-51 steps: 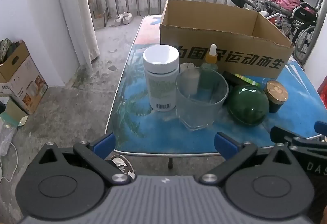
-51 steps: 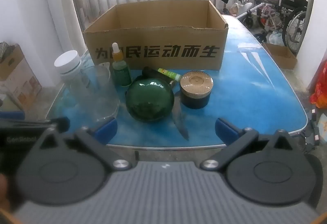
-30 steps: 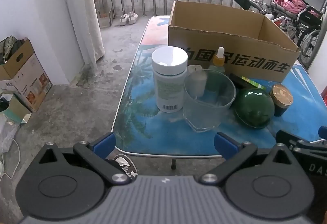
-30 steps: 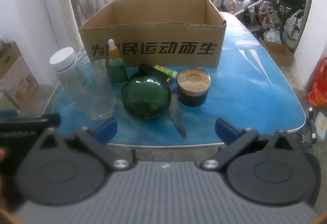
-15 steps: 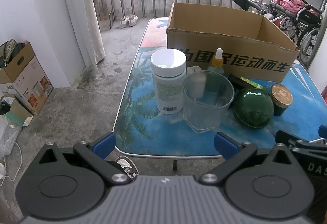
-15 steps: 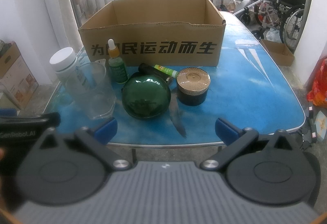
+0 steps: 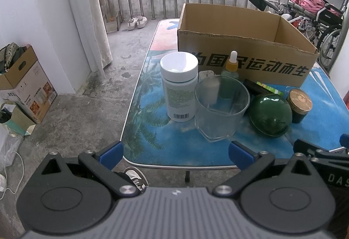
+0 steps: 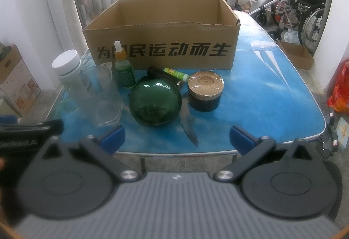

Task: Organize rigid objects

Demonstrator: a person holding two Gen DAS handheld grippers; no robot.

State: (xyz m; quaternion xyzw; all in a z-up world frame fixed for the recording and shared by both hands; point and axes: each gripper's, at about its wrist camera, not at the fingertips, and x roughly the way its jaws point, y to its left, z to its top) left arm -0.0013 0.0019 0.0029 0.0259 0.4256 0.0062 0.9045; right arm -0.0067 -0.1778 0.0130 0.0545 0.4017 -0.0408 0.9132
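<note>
Both my left gripper [image 7: 176, 152] and right gripper [image 8: 177, 137] hang spread wide, holding nothing. The white bottle [image 7: 180, 86], glass cup [image 7: 221, 104] and green ball [image 8: 155, 103] stand before the cardboard box [image 8: 161, 42].

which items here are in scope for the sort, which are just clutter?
In scope: cardboard box, white pill bottle, clear cup, dropper bottle, green glass ball, gold-lidded jar, green tube.

Clutter: wheelchair, shoes, floor boxes, small carton.
</note>
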